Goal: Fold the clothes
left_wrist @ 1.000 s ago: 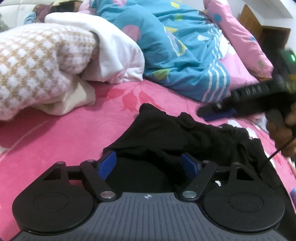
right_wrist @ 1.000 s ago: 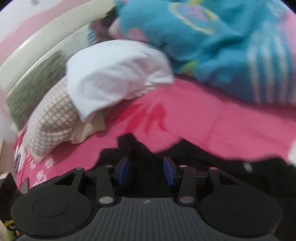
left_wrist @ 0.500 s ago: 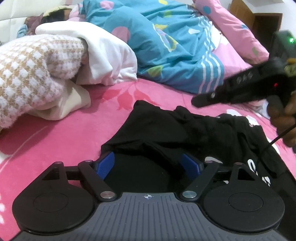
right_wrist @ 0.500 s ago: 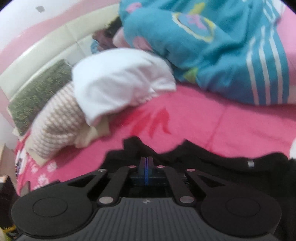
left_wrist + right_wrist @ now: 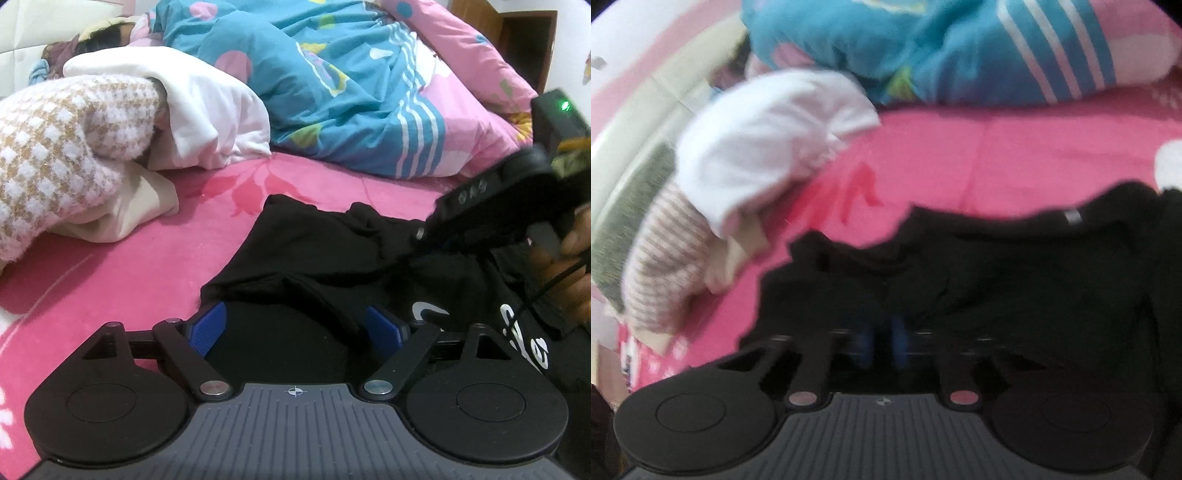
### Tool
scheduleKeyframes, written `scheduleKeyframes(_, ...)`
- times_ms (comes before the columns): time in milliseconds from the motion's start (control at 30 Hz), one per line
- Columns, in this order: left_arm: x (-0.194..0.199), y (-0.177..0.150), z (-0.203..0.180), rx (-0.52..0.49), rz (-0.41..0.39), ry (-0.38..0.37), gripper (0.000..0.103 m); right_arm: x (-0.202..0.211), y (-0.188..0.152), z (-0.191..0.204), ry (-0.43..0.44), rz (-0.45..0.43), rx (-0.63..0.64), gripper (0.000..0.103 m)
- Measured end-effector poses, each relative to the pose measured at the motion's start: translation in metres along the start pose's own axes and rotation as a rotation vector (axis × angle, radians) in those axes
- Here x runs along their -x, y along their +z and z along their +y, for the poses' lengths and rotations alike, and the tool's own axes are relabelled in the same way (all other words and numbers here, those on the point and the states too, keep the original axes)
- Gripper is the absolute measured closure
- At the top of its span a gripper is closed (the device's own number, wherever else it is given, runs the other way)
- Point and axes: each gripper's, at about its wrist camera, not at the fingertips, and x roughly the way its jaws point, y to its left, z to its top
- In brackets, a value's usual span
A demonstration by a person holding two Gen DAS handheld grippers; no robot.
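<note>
A black garment [image 5: 317, 254] with white lettering [image 5: 524, 332] lies crumpled on the pink bedspread [image 5: 140, 266]. My left gripper [image 5: 295, 326] is open at its near edge, and black cloth lies between the blue pads [image 5: 207, 326]. Further right, a hand holds my right gripper [image 5: 421, 233], whose tip meets a raised fold of the garment. The right wrist view is blurred. There my right gripper [image 5: 882, 345] has its pads almost together, with dark cloth [image 5: 960, 273] around and between them.
A white pillow [image 5: 207, 110] and a brown-and-white knit blanket [image 5: 62, 147] sit at the back left. A blue patterned quilt [image 5: 332, 81] and a pink pillow [image 5: 480, 55] lie behind the garment. The headboard [image 5: 646, 122] shows at far left.
My right gripper shut from open, then dropped from above the garment down onto its fold. The left gripper stayed open and edged a little nearer to the cloth.
</note>
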Motion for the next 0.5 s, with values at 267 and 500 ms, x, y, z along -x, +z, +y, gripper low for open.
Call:
scheduleKeyframes(267, 0.002, -0.001, -0.006, -0.029, -0.003, 0.007, 0.012, 0.018, 0.032, 0.060, 0.196, -0.107, 0.170, 0.102)
scheduleKeyframes(500, 0.001, -0.002, -0.005, -0.018, 0.003, 0.004, 0.011, -0.006, 0.046, 0.134, 0.348, -0.020, 0.391, 0.100)
